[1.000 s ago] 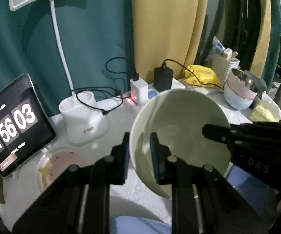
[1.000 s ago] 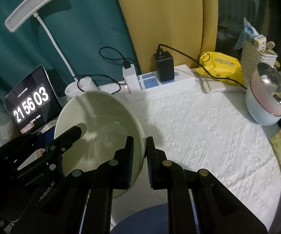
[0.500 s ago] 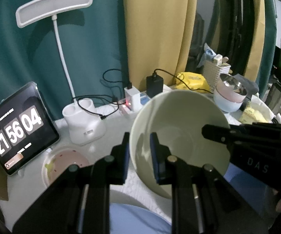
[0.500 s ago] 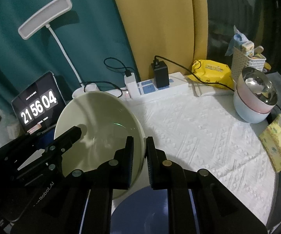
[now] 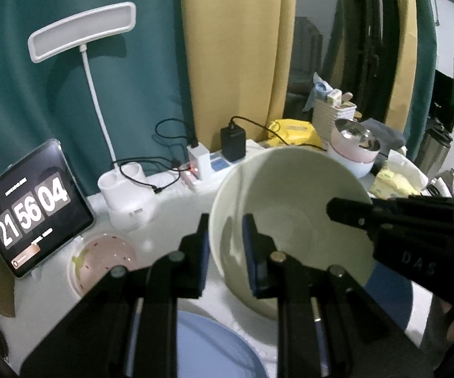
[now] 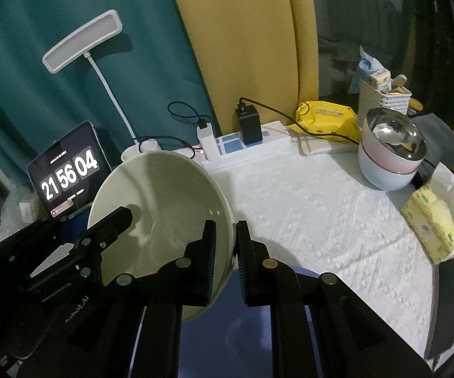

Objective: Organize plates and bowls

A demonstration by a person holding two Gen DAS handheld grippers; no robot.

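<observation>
Looking along the left tongs (image 5: 225,245) first, I see them pinching the near-left rim of a pale cream bowl (image 5: 293,220), one pad outside the wall and one inside, so the bowl hangs in the middle of the frame clear of the table (image 5: 170,195). The right tongs (image 5: 332,206) reach in from the right edge onto the opposite rim; two grips on opposite sides would, I judge, keep a wide, smooth bowl from swinging. At the bottom of the frame lies a blue plate (image 5: 214,343), and at lower left a small pink dish (image 5: 104,252) sits on the cloth beside the clock tablet (image 5: 31,208). From the right wrist view, the right tongs (image 6: 225,252) clamp the bowl's (image 6: 164,201) right rim, the wall sandwiched between the pads, with the bowl tipped toward the left tongs (image 6: 126,217) at centre left. At the right of the frame stands a stack of bowls (image 6: 390,163), pink in blue with a steel one on top, probably where like goes with like, and the open cloth between looks unobstructed.
</observation>
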